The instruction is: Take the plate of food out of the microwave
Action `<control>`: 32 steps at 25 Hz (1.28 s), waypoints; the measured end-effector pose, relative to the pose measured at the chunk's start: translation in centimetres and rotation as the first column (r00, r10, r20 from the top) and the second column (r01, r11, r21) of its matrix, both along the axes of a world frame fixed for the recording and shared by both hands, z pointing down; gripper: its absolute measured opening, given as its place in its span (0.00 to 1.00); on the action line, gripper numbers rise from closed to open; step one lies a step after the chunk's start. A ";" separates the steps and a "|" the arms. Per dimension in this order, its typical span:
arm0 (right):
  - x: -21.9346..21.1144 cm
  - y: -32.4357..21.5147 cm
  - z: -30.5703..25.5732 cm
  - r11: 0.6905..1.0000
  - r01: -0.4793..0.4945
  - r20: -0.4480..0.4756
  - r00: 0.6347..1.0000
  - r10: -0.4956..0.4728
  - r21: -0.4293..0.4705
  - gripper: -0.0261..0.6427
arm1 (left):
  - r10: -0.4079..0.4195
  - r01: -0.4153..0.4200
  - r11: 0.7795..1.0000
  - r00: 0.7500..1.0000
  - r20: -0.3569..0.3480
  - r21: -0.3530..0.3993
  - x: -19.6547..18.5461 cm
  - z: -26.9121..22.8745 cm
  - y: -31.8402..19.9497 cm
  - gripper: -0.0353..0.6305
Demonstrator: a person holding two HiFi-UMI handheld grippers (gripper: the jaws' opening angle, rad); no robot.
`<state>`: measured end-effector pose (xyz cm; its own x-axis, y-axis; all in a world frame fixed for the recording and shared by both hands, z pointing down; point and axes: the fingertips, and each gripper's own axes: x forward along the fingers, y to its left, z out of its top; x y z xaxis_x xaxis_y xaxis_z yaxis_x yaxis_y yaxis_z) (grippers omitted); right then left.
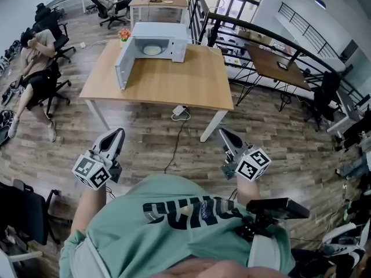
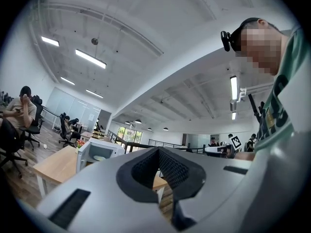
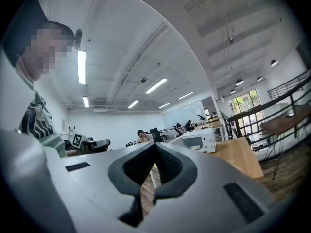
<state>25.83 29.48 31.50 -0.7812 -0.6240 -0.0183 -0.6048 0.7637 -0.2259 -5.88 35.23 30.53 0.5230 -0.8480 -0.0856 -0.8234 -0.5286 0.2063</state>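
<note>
I stand well back from the light wooden worktop with white legs (image 1: 168, 86), a claw in each hand held out level in front of my green printed shirt (image 1: 174, 196). My left claw (image 1: 118, 134) is closed all the way. In the left gripper view its two grey jaws meet at their tips, and the ribbed black pads have nothing between them. My right claw (image 1: 224, 133) is the same, with its jaws pressed together and empty. Both point toward the worktop, each with its marker cube nearest my body.

The boxy white microwave oven (image 1: 159, 30) sits at the far edge of the worktop, its door (image 1: 123, 62) swung wide open to the left. Inside, on the oven floor, lies the pale round plate of food (image 1: 152, 50); I cannot make out what the food is. Just beside the oven's left corner stands a small pot of red and orange flowers (image 1: 123, 35). On the wooden plank floor (image 1: 145, 138), under the worktop's near edge, lies a white power strip (image 1: 179, 110) with a dark cable trailing toward me. Off to the left is a seated person (image 1: 35, 54).
</note>
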 end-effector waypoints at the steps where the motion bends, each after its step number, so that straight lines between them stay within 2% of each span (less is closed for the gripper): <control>1: 0.9 0.0 0.0 1.000 0.000 -0.001 1.000 0.000 0.001 0.05 | 0.003 -0.003 1.000 1.000 -0.001 -0.002 0.8 0.0 -0.2 0.05; 11: 9.9 0.2 0.2 1.000 0.007 0.004 1.000 -0.007 0.002 0.05 | 0.052 -0.052 0.999 0.999 0.000 -0.012 10.7 0.0 -1.0 0.05; 17: 11.5 -0.8 2.0 0.999 0.023 0.026 0.999 -0.022 -0.034 0.05 | 0.032 -0.031 0.998 0.999 0.016 -0.047 12.4 1.1 -1.1 0.05; 21: 10.3 -2.0 2.9 0.998 0.042 0.026 0.999 -0.041 -0.050 0.05 | 0.013 -0.012 0.998 1.000 0.007 -0.062 11.3 1.7 -1.6 0.05; 25: 6.8 -3.6 3.4 0.997 0.059 0.001 0.998 -0.060 -0.051 0.05 | 0.004 -0.005 0.998 1.000 -0.015 -0.068 8.2 2.9 -3.0 0.05; 28: 3.3 -4.7 2.8 0.998 0.052 -0.039 0.998 -0.054 -0.034 0.05 | 0.016 -0.018 0.998 0.999 -0.038 -0.060 5.0 3.4 -4.7 0.05; 32: -2.6 -6.6 1.3 0.999 0.029 -0.058 0.998 -0.030 -0.020 0.05 | 0.037 -0.039 0.998 0.998 -0.059 -0.046 -1.1 2.9 -7.4 0.05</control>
